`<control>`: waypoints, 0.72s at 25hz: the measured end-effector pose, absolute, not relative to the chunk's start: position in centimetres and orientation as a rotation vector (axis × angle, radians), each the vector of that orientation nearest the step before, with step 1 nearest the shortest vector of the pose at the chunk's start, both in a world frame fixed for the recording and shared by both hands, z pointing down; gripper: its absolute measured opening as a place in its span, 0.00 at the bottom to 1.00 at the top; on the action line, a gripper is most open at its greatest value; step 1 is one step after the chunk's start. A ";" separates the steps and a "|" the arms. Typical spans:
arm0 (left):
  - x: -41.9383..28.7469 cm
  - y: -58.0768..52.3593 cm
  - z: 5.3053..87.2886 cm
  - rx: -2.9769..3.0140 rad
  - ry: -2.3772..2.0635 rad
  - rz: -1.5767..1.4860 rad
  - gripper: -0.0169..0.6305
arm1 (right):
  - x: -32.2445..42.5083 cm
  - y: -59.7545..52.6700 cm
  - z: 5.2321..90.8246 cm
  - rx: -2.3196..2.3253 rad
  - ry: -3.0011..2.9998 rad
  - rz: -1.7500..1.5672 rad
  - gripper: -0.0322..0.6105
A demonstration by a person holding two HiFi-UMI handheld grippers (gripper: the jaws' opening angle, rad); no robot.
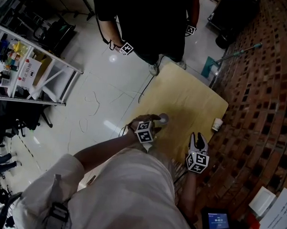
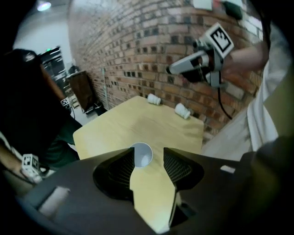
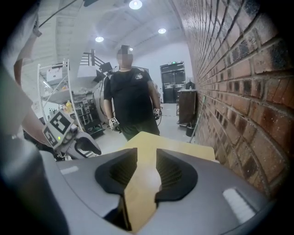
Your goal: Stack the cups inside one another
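Left gripper view, left claw (image 2: 148, 155) spread, cup (image 2: 142, 154) rim partly hidden behind a jaw, right claw (image 3: 147, 158) spread

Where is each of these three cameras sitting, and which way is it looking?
Head view: on the person's head, facing steeply down at the table; shows both forearms, left tongs, right tongs.
Left gripper view: rides the left tongs, looking down between open jaws at an upright cup; right tongs appear.
Right gripper view: rides the right tongs, looking across the table towards a bystander; left tongs appear.
Shared: all show the table.
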State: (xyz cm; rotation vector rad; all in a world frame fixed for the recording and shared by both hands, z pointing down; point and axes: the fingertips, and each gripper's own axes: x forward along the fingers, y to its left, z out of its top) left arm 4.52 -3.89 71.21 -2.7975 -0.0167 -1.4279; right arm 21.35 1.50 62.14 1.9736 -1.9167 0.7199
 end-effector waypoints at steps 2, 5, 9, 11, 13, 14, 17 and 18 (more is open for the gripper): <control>3.6 -5.5 69.0 -3.021 0.115 -1.308 0.34 | 21.2 1.2 61.5 1.998 -1.919 0.711 0.26; 1.7 -7.5 67.1 -3.254 0.268 -1.136 0.29 | 20.9 1.2 60.5 2.043 -1.909 0.695 0.26; -0.9 -8.9 66.2 -3.365 0.355 -1.013 0.24 | 20.3 1.6 59.5 2.108 -1.887 0.677 0.26; -1.9 -8.8 66.2 -3.372 0.346 -1.003 0.23 | 19.9 2.1 59.2 2.141 -1.876 0.681 0.26; -2.5 -8.6 66.2 -3.369 0.323 -1.001 0.21 | 19.6 2.7 59.0 2.173 -1.865 0.684 0.26; -2.8 -8.5 66.1 -3.369 0.314 -0.996 0.20 | 19.3 3.0 58.9 2.186 -1.859 0.685 0.26; -3.6 -8.6 65.7 -3.378 0.308 -0.972 0.19 | 18.6 3.8 58.9 2.209 -1.837 0.692 0.26; -3.7 -8.8 65.6 -3.380 0.307 -0.962 0.18 | 18.4 3.9 59.1 2.214 -1.831 0.696 0.26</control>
